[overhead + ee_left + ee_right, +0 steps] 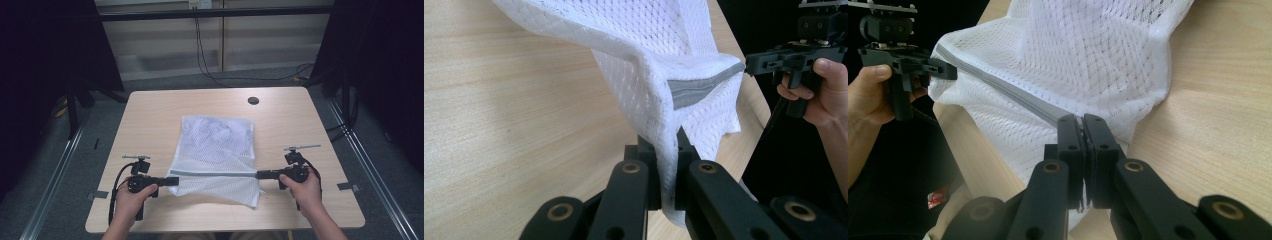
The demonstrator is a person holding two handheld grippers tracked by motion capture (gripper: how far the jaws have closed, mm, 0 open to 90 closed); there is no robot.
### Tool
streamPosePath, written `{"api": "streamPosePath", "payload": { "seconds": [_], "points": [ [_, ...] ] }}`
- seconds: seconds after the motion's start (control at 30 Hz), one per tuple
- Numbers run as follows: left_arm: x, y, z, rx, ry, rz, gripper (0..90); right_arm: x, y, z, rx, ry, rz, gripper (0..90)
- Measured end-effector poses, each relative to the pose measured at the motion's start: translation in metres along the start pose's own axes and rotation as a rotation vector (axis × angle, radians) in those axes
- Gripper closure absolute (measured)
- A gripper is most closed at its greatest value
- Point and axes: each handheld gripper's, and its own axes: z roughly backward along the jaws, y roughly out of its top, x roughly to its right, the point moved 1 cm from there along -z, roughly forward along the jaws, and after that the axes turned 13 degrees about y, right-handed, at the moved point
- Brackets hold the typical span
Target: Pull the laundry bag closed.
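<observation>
A white mesh laundry bag (215, 150) with a grey zipper band (215, 173) lies on the light wooden table (150, 115), stretched between both grippers. My left gripper (173, 180) is shut on the bag's left edge; in the left gripper view the mesh (659, 75) is pinched between the jaws, the left gripper (667, 142) closed on a fold. My right gripper (259, 175) is shut on the bag's right end by the zipper; the right gripper (1082, 120) clamps the mesh (1088, 55) there. Part of the bag hangs near the table's front edge.
A small black round disc (253, 100) sits near the table's far edge. Cables (205, 60) run over the floor behind the table. Metal rails (372, 170) flank both sides. Bare wood surrounds the bag.
</observation>
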Motion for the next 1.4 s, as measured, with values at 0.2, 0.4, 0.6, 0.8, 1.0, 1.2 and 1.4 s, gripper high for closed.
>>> {"api": "streamPosePath", "payload": {
  "seconds": [0.2,0.4,0.6,0.8,1.0,1.2,1.4],
  "points": [
    [-0.0004,0.0001,0.0009,0.003,-0.005,0.000,89.1,0.0027,-0.0009,0.0019,0.004,-0.007,-0.004,86.9],
    [-0.0001,-0.0002,0.0011,0.000,-0.001,-0.001,89.1,0.0024,-0.0013,0.0022,0.002,-0.012,0.002,86.9],
    [0.0002,-0.0004,0.0008,-0.002,-0.007,-0.003,89.1,0.0028,-0.0012,0.0045,0.005,-0.012,-0.001,86.9],
    [0.0036,-0.0012,0.0002,0.008,-0.032,-0.029,87.0,0.0030,-0.0023,0.0021,-0.006,-0.011,0.000,86.6],
    [0.0063,-0.0019,0.0001,0.084,-0.010,-0.080,57.9,0.0012,-0.0021,0.0025,0.004,-0.025,0.034,80.6],
    [0.0032,0.0002,0.0012,0.096,0.055,-0.101,33.3,0.0007,-0.0009,0.0044,0.041,-0.076,0.056,57.5],
    [0.0012,0.0031,0.0043,0.107,0.143,-0.145,18.1,-0.0009,0.0008,0.0054,0.067,-0.120,0.090,45.3]
  ]
}}
